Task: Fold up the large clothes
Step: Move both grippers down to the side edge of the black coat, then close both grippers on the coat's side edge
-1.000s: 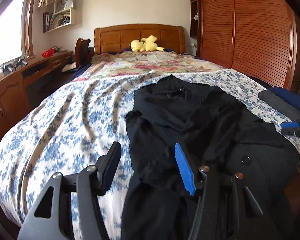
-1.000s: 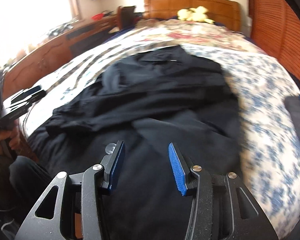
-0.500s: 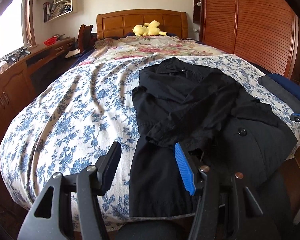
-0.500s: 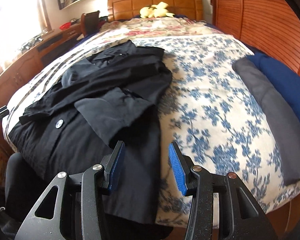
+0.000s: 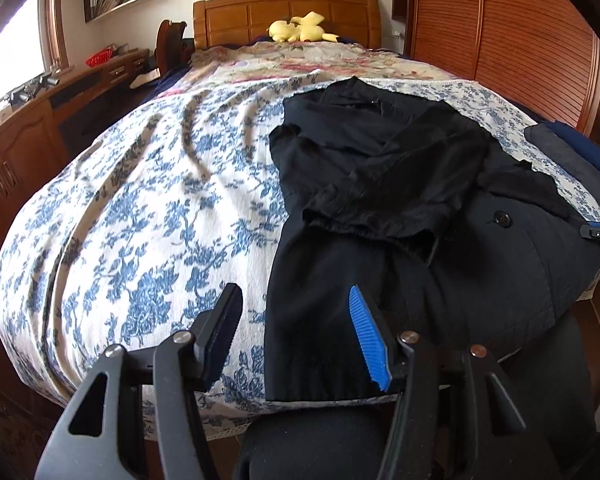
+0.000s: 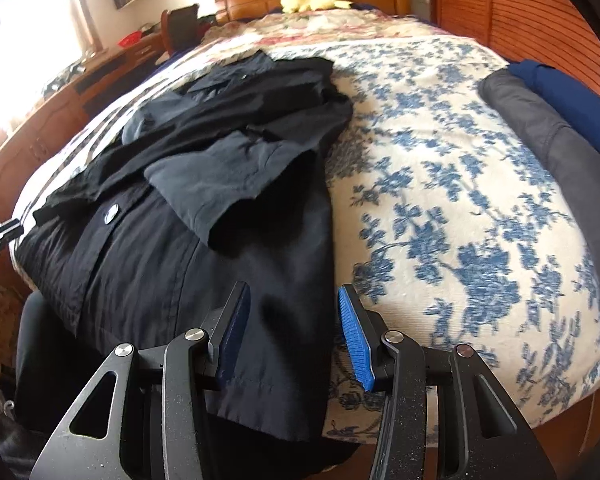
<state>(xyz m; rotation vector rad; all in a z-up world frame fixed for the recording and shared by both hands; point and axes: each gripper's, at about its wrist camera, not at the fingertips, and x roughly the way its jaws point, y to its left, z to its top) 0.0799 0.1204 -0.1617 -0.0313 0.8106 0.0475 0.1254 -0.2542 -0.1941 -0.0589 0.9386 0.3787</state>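
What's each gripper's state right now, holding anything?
Left gripper: open, holding nothing, poised over the near edge of the black coat.
Right gripper: open, holding nothing, above the coat's hem on the other side.

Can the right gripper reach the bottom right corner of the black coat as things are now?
Probably yes. The right gripper is open and empty, just above the black coat's hem at the bed's edge, with nothing between them.

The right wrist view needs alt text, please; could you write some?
A black coat, sleeves folded across it, lies on a blue-floral bedspread. The open right gripper hovers over its hem, and folded grey and blue clothes lie at right.
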